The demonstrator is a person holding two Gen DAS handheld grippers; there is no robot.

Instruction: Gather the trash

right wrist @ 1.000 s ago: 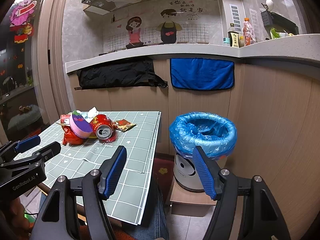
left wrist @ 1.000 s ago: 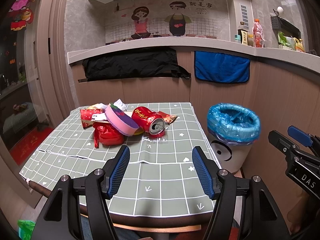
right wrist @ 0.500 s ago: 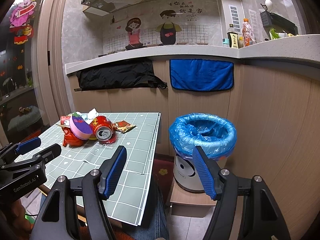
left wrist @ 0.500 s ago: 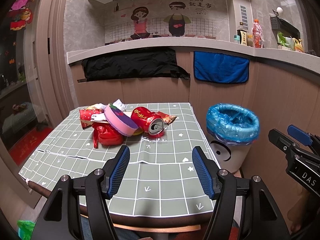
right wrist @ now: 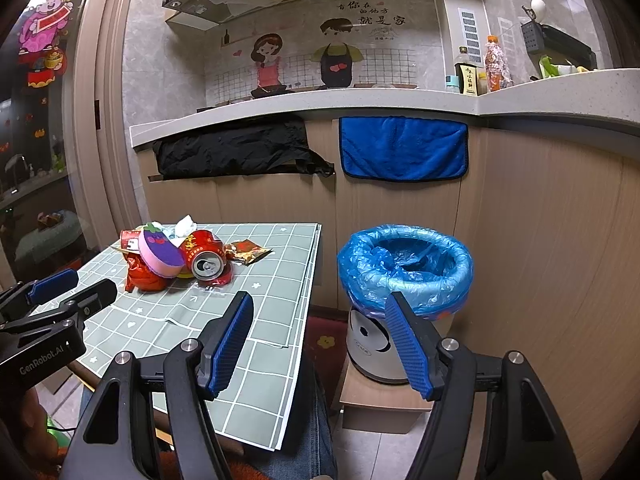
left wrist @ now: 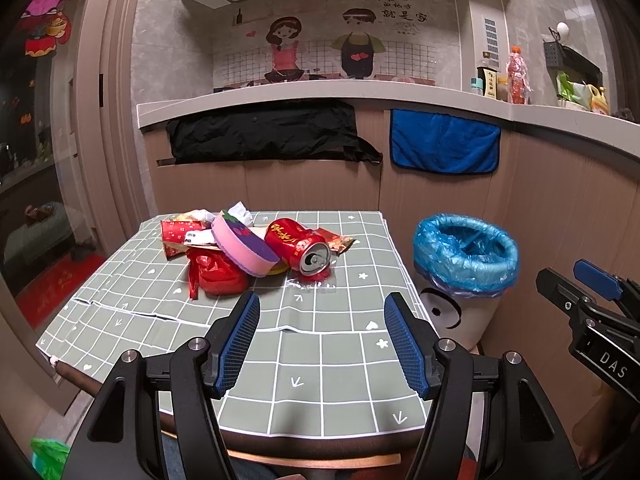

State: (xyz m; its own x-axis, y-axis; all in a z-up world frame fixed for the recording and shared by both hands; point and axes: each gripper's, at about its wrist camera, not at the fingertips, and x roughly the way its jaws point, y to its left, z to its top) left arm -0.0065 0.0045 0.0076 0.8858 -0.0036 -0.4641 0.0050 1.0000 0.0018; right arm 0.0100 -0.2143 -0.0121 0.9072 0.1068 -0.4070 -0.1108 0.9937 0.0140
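A heap of trash lies at the far side of the green checked table [left wrist: 320, 352]: a crushed red can [left wrist: 298, 244], a pink and purple sponge [left wrist: 244, 246], a red crumpled bag [left wrist: 218, 270], a red paper cup [left wrist: 178, 236], a tissue [left wrist: 242, 210] and a snack wrapper [left wrist: 338, 240]. The can [right wrist: 204, 258] and sponge [right wrist: 160, 250] also show in the right wrist view. A white bin with a blue liner [left wrist: 466, 254] [right wrist: 406, 266] stands right of the table. My left gripper [left wrist: 322, 332] is open and empty over the table's near part. My right gripper [right wrist: 320, 336] is open and empty between table edge and bin.
The bin stands on a low wooden stool [right wrist: 384, 400]. A counter [left wrist: 320, 96] with a black cloth [left wrist: 264, 132] and a blue towel [left wrist: 444, 144] runs behind. A wooden panel wall [right wrist: 560, 260] is at the right. A person's jeans [right wrist: 316, 420] show below the table edge.
Both views have shifted only slightly. Both grippers stay open and nothing on the table has moved.
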